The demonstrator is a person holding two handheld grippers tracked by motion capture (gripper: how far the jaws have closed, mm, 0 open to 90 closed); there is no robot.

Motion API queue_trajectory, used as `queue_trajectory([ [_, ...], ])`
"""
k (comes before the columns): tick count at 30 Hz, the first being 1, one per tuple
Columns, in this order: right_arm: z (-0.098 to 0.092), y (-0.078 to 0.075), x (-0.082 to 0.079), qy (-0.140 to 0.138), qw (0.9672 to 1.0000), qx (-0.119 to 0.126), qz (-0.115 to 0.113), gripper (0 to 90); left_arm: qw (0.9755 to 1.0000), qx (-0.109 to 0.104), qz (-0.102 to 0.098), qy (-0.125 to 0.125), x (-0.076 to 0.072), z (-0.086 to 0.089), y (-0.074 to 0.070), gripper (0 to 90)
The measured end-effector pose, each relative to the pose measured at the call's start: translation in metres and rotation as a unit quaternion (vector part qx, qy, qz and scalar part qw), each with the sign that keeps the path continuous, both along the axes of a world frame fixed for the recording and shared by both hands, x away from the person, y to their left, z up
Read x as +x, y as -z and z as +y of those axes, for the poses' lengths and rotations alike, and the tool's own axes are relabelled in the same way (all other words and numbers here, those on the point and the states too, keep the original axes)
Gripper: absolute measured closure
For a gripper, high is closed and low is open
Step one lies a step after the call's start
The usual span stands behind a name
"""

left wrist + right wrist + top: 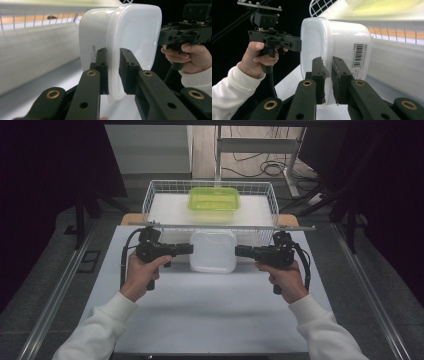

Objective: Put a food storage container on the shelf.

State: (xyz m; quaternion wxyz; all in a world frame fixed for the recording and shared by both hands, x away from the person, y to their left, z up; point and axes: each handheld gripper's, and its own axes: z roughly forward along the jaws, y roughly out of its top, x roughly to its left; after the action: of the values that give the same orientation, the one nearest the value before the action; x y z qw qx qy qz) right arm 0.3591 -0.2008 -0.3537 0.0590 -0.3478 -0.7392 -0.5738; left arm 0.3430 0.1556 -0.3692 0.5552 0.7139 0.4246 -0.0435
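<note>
A white lidded plastic container (214,251) hangs between my two grippers, just in front of the wire basket (150,205). My left gripper (189,249) pinches the lid's rim on the container's left side; in the left gripper view its jaws (113,53) close on that rim (112,82). From the other side my right gripper (239,251) holds the rim, its jaws (327,61) clamped on the edge in the right gripper view. A barcode label (358,56) sits on the container's wall. Each gripper view also takes in the opposite hand and its gripper.
The white wire basket stands at the table's far edge with a green lidded container (214,199) inside on a white liner. The light table top (210,315) stretches toward me. Metal rails (55,295) run along both sides; cables lie on the floor beyond.
</note>
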Motion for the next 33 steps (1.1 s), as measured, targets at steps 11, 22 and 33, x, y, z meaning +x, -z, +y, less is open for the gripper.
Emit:
queue_trajectory([
  [11,0.008,-0.02,0.014,-0.002,0.9999,0.001,-0.012,80.3,0.9999,0.004,-0.012,-0.008,0.013,0.007,-0.024,78.3],
  [22,0.012,-0.045,0.025,-0.003,0.9996,0.005,-0.028,80.3,0.9995,0.004,-0.028,-0.012,0.024,0.011,-0.05,78.3],
  [33,0.015,-0.072,0.045,-0.004,0.9991,0.011,-0.041,80.3,0.999,0.011,-0.039,-0.02,0.044,0.013,-0.079,78.0],
])
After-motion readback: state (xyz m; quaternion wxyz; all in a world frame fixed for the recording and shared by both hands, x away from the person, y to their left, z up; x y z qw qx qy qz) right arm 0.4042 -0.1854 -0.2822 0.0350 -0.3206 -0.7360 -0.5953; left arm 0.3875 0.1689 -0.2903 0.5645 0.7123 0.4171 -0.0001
